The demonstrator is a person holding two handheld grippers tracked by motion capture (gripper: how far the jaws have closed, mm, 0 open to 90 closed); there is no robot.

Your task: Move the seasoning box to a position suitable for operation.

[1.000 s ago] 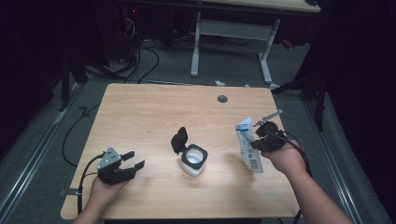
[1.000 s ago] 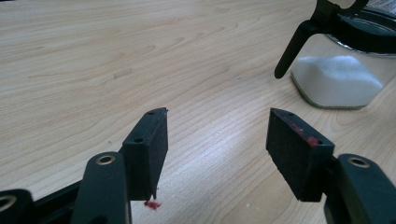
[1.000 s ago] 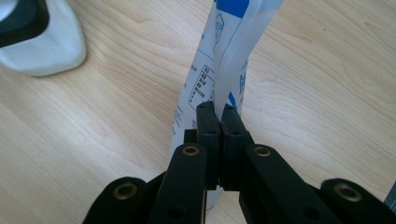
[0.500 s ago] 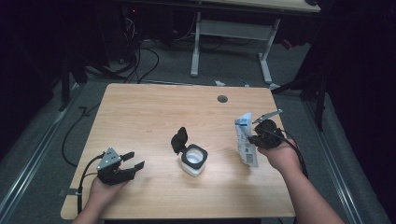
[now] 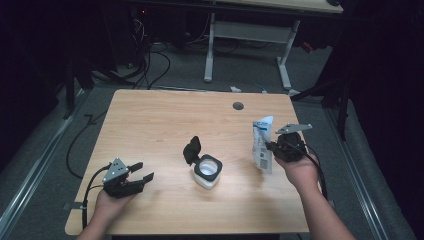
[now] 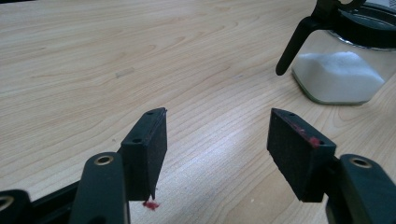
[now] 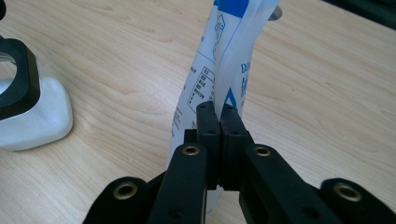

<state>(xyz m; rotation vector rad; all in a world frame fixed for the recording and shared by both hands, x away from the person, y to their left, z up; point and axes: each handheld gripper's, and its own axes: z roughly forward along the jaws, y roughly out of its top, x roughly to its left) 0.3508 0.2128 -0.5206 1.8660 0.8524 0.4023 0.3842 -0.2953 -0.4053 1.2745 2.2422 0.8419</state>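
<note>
Leftmost, the left gripper (image 5: pixel 134 176) rests low over the near-left part of the wooden table (image 5: pixel 150 120), its jaws spread wide with nothing between them; in the left gripper view the two black pads (image 6: pixel 152 144) frame bare wood, and the gripper points toward the jar. The person's left hand (image 5: pixel 111 202) cups the gripper from behind, forearm entering from the bottom edge, wrist roughly level.

At centre stands the glass jar (image 5: pixel 207 171), upright, partly filled with a white granular substance, its black hinged lid (image 5: pixel 191 149) swung open toward the left gripper. It is touched by neither gripper.

To the right, the right gripper (image 5: pixel 271 146) is closed flat on a white-and-blue refill pouch (image 5: pixel 263 144), pinching it near mid-height; the right gripper view shows the pads pressed together with the film (image 7: pixel 224 70) folded between them. The pouch hangs upright above the table's right side, well apart from the jar. The right hand (image 5: pixel 294 167) grips from below and behind, jaws pointing toward the table's middle.

Risks, as judged: the thin film could slip through the narrow pinch if the pouch is tilted quickly; an unsteadied jar could be nudged or tipped by the pouch, since the left gripper is not yet holding it; contents could miss the jar mouth.
</note>
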